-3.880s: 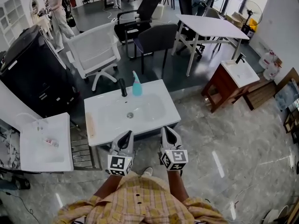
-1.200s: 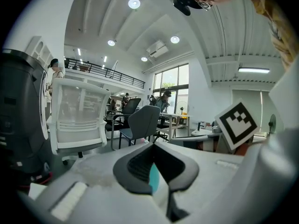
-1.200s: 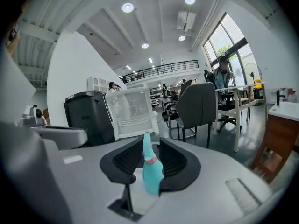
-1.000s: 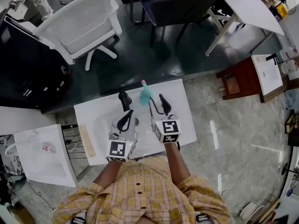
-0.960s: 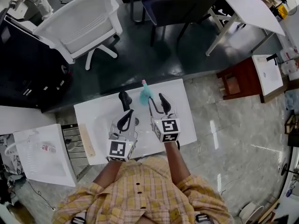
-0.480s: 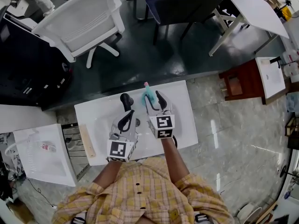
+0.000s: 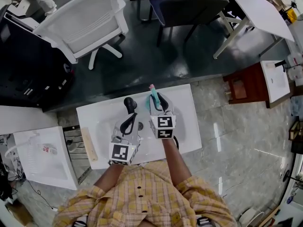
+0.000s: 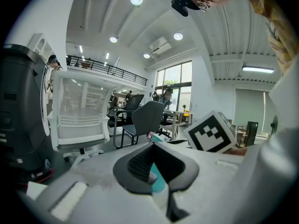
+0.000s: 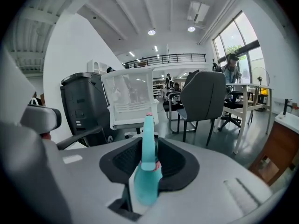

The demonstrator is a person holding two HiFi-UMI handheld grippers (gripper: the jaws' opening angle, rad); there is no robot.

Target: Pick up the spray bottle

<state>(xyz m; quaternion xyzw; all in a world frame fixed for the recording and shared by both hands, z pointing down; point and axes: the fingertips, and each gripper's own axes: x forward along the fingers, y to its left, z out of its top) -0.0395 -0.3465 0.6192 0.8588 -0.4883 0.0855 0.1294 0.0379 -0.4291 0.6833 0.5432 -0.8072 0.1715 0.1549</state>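
Observation:
The teal spray bottle (image 7: 152, 92) with a pink tip stands at the back edge of the white sink top (image 7: 94, 122). My right gripper (image 7: 156, 100) reaches it from the front, and its jaws are closing on it. In the right gripper view the spray bottle (image 9: 145, 176) stands upright between the black pads (image 9: 175, 164), filling the gap and touching both. My left gripper (image 7: 128, 119) hovers over the basin just left of it, open and holding nothing. In the left gripper view the spray bottle (image 8: 158, 181) shows through the gap of the left gripper (image 8: 154, 169).
A black faucet (image 7: 129, 104) stands just left of the bottle. A wooden strip (image 7: 89, 144) lies on the sink top's left rim. A second white basin (image 7: 38, 160) is at the left. A white chair (image 7: 80, 22), a dark chair (image 7: 189, 6) and a brown cabinet (image 7: 246, 86) stand around.
My right gripper has shifted left and forward until its jaws flank the bottle, and the jaws have narrowed onto it. The left gripper has stayed where it was.

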